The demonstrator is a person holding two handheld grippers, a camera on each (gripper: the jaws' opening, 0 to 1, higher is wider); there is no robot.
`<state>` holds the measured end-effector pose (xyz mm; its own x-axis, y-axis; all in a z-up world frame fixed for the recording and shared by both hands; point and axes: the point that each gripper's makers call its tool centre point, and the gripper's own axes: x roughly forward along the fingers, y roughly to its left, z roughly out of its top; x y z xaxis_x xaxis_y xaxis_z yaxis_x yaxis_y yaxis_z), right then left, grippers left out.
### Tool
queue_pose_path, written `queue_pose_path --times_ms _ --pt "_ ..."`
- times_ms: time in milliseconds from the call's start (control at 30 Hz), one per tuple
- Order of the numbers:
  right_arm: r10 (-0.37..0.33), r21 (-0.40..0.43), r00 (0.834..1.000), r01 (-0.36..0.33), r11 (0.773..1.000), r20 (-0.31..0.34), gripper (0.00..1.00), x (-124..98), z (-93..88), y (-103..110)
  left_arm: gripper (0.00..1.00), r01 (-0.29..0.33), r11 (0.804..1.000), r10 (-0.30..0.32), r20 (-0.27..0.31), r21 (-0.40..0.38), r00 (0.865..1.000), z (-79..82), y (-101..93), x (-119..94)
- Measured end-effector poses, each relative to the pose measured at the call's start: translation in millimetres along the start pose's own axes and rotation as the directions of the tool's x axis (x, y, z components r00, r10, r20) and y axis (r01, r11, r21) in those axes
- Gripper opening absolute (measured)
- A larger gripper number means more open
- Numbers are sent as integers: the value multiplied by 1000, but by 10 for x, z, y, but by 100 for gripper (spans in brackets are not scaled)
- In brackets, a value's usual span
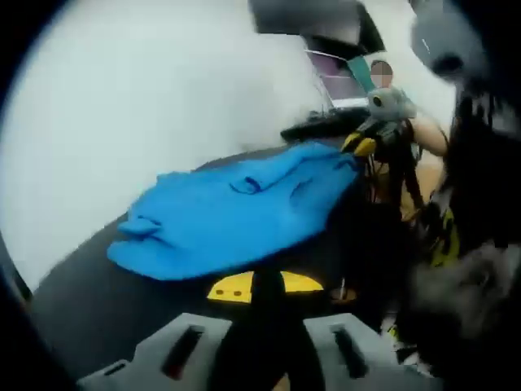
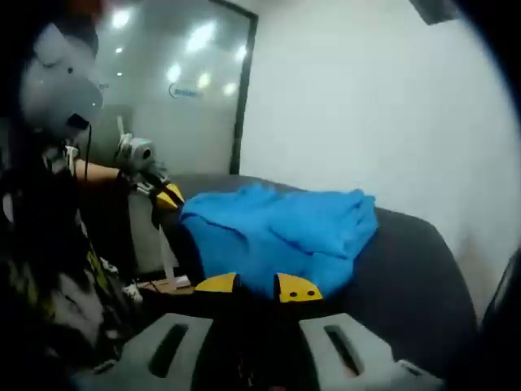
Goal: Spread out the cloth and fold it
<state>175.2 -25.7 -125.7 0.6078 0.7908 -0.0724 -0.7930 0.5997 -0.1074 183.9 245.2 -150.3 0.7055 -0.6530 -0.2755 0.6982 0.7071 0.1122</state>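
Observation:
A blue cloth (image 1: 236,213) hangs stretched and wrinkled over a dark table (image 1: 98,301). My left gripper (image 1: 262,287) has its yellow-tipped jaws close together at the cloth's near edge. At the far corner the right gripper (image 1: 360,144) pinches the cloth. In the right gripper view the same cloth (image 2: 281,228) runs from my right gripper (image 2: 256,286), whose yellow tips are shut on its near edge, to the left gripper (image 2: 168,196), which grips the far left corner.
A person in dark clothes (image 1: 480,204) stands beside the table (image 2: 407,277). A screen (image 1: 338,77) and a dark keyboard-like object (image 1: 321,126) sit behind the cloth. A white wall (image 2: 391,106) and a glass partition (image 2: 175,90) stand behind.

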Motion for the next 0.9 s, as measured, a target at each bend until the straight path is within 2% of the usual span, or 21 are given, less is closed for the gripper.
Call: queue_pose_path --times_ms 67,133,167,233,267,300,333,367,433,467,500,533,567,600,667,733,767,800,833,867,900 --pt "-25 80 996 18 997 85 14 68 295 -138 11 -29 983 49 107 -183 993 214 285 -8" --pt "-55 88 993 46 995 100 14 220 465 -313 14 -84 941 139 147 -328 979 313 673 46" --pt "-80 54 993 75 996 90 15 329 509 -415 17 -162 914 217 109 -373 970 276 926 84" --pt "-91 -10 995 91 996 39 16 606 487 -571 20 -293 876 322 12 -382 947 144 1423 177" --pt "-84 9 996 84 996 -7 16 770 420 -607 20 -344 842 359 -46 -415 932 49 1640 223" --pt "-51 17 995 53 998 -83 16 935 302 -587 20 -370 793 380 -82 -484 921 -14 1800 290" --pt "-3 33 988 8 999 -157 16 1098 167 -526 20 -372 768 387 -86 -522 918 -53 1931 368" --pt "39 37 971 -32 999 -237 16 1235 21 -461 20 -393 742 399 -113 -544 910 -119 2020 398" --pt "79 -34 945 -94 995 -319 16 1518 -217 -382 21 -398 635 383 -177 -662 907 -307 2126 574" --pt "58 -56 930 -84 995 -362 15 1589 -342 -402 21 -398 608 382 -187 -687 905 -367 2145 642" --pt "22 -88 916 -63 994 -401 12 1621 -448 -441 21 -396 606 377 -190 -690 907 -402 2059 700" --pt "0 -125 906 -58 990 -423 9 1640 -522 -455 20 -407 687 414 -136 -603 900 -305 2070 693" --pt "-5 -152 908 -64 986 -419 6 1637 -534 -453 20 -446 693 428 -174 -566 887 -334 2048 651" --pt "8 -121 937 -54 991 -350 1 1649 -416 -420 20 -444 702 423 -176 -557 889 -332 2004 665" --pt "-1 -54 952 -16 998 -308 0 1595 -283 -466 20 -418 741 391 -169 -525 905 -324 1983 720" --pt "-25 -27 971 20 999 -236 0 1458 -42 -594 12 -434 783 401 -172 -445 900 -324 1944 722" --pt "-58 -17 978 56 998 -202 0 1357 74 -698 6 -451 796 417 -176 -402 892 -342 1992 690" --pt "-112 -1 978 114 993 -177 0 1235 178 -833 6 -459 801 428 -168 -385 888 -358 2027 657" --pt "-185 -4 971 187 982 -153 0 1080 276 -997 6 -454 802 432 -148 -389 890 -363 2011 637" --pt "-268 -19 953 268 963 -142 0 898 351 -1173 6 -451 797 434 -137 -403 890 -382 2017 609" --pt "-362 -38 921 361 932 -143 0 690 405 -1350 6 -451 786 439 -132 -424 889 -382 2029 575"
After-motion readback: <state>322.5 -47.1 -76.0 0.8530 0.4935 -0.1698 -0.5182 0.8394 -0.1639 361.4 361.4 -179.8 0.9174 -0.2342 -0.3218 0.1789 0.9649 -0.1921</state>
